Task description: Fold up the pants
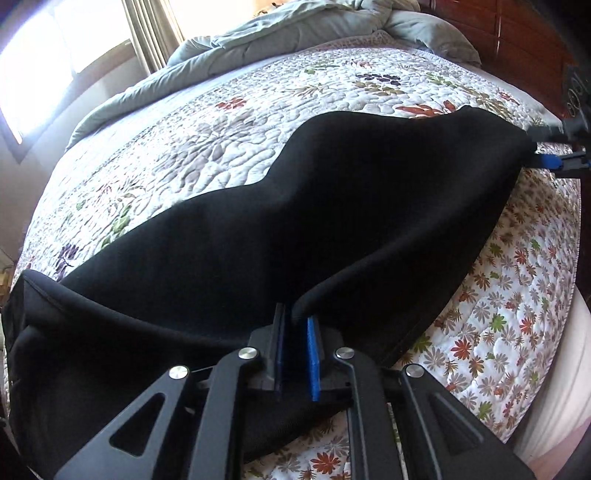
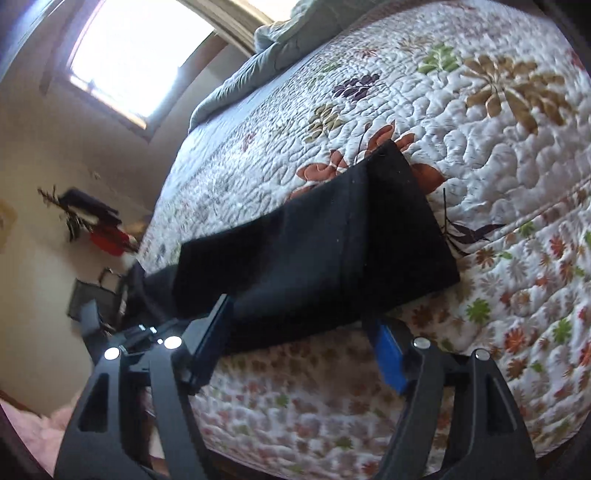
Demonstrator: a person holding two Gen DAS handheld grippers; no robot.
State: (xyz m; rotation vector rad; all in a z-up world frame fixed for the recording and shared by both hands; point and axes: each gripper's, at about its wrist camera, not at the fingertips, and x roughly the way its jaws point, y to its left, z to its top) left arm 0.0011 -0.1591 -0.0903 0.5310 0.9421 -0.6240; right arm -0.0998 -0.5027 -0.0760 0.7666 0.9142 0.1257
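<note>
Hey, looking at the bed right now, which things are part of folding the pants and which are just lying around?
Part of the job:
- black pants
- left gripper, shut on a fold of the pants
- right gripper, open at the pants' edge

Just lying about:
- floral quilt, the surface underneath
- grey-green comforter bunched at the far end
- curtain

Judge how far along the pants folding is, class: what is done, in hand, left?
Done: the black pants lie lengthwise on the floral quilt, seemingly leg on leg. In hand: the left gripper pinches a fold of cloth; the right gripper stands open at the other end. Left: folding them shorter.
</note>
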